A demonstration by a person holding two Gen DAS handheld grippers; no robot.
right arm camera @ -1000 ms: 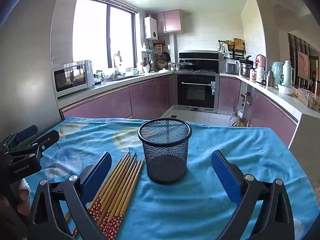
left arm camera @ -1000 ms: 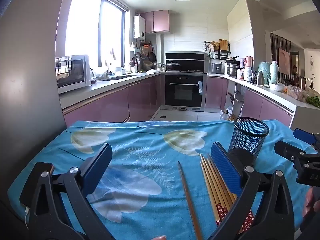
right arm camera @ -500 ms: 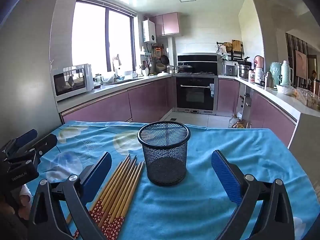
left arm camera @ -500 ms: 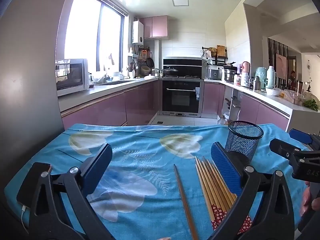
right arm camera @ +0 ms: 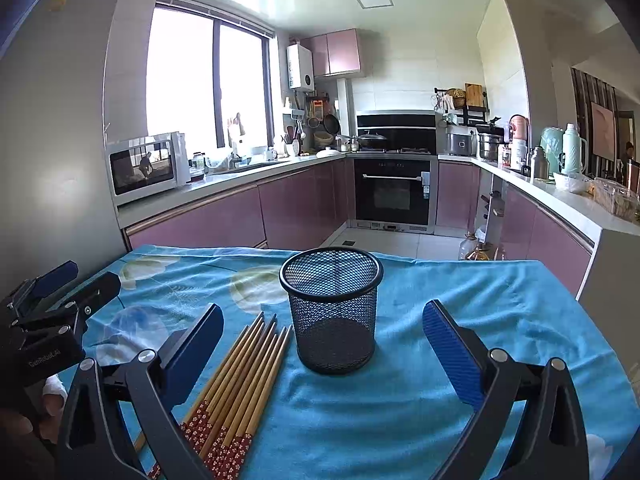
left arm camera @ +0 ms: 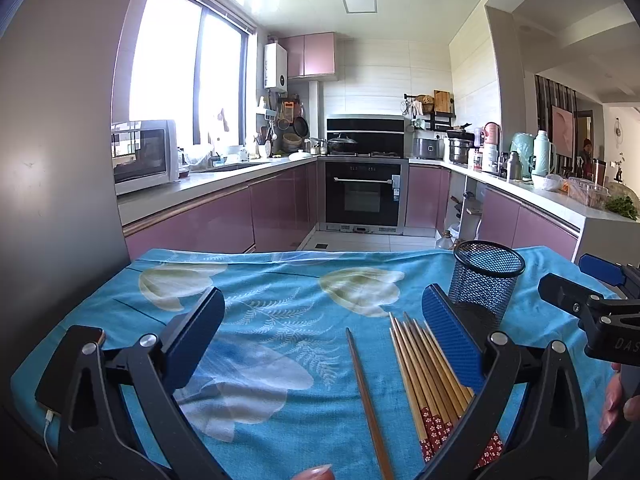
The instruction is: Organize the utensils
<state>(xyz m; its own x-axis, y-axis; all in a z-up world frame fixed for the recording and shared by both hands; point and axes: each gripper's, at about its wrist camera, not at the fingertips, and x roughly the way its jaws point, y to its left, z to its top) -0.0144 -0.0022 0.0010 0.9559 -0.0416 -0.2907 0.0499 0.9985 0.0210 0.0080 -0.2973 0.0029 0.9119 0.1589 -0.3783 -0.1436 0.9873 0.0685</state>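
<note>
Right wrist view has the right gripper spread wide before the mesh cup, left gripper equally spread, so pinch the chopsticks mid-shaft and tip them in.

black mesh cup, tan chopsticks with red flowered ends, blue floral tablecloth.

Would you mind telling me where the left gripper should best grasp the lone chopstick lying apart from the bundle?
Probably mid-shaft of the lone chopstick, from above, fingers straddling its width: it lies flat on the cloth, clear of the bundle.
</note>
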